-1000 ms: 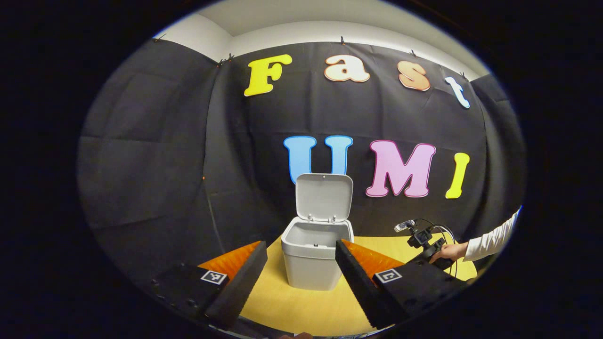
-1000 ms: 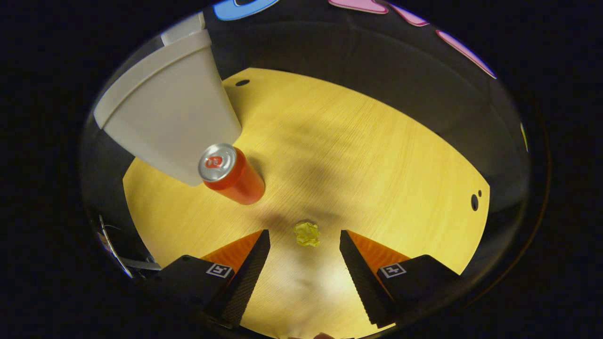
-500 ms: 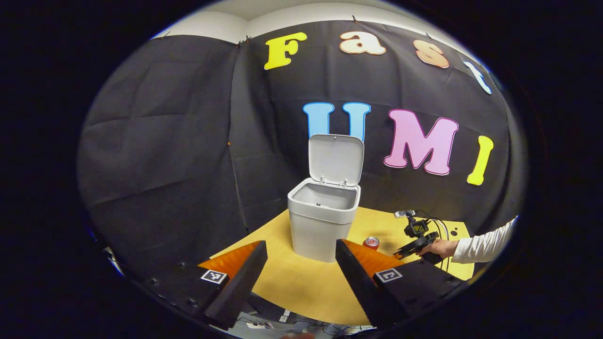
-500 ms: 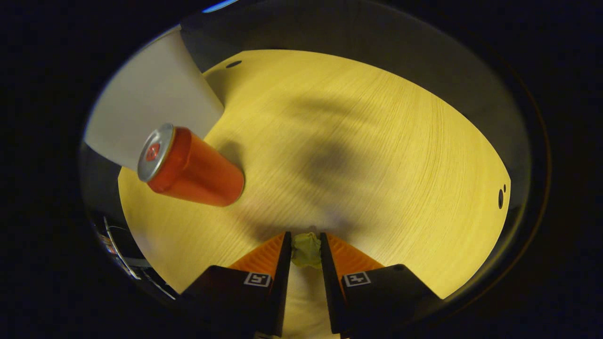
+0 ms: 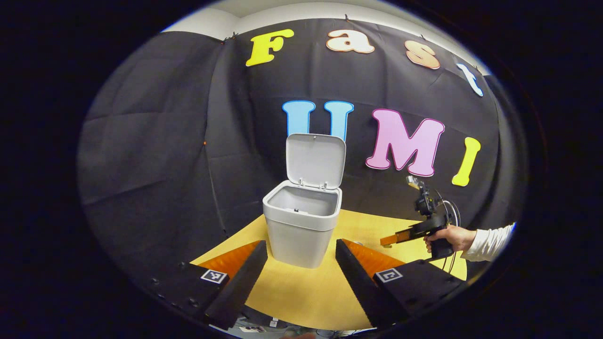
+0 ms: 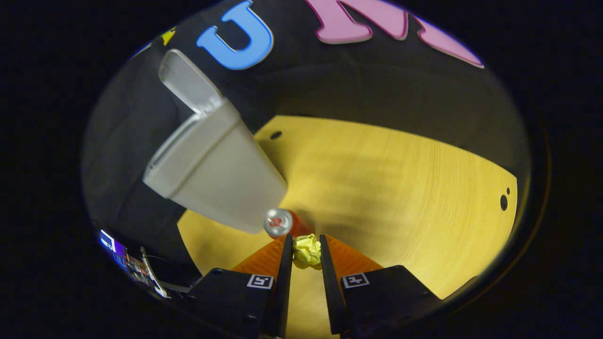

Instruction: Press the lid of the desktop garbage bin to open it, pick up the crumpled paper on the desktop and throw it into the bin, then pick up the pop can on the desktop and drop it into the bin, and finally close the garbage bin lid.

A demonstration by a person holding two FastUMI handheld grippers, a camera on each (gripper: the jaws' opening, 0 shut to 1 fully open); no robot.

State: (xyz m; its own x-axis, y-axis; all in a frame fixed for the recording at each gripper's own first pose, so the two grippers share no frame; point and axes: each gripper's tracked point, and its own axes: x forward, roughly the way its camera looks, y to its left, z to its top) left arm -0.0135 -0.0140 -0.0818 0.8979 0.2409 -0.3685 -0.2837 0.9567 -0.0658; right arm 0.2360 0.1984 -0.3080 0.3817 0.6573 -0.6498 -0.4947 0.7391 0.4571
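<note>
We see our right tongs (image 6: pixel 305 248) raised above the worktop (image 6: pixel 400 179), pinching the crumpled paper (image 6: pixel 306 249) just beside the pop can (image 6: pixel 281 222) by the open bin (image 6: pixel 212 174), left tongs (image 5: pixel 301 256) spread wide, facing that bin

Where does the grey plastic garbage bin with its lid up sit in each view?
Left gripper view: grey plastic garbage bin at centre, on the yellow wooden desktop.
Right gripper view: bin at upper left, tilted.
Shared landmark: its raised lid.
</note>
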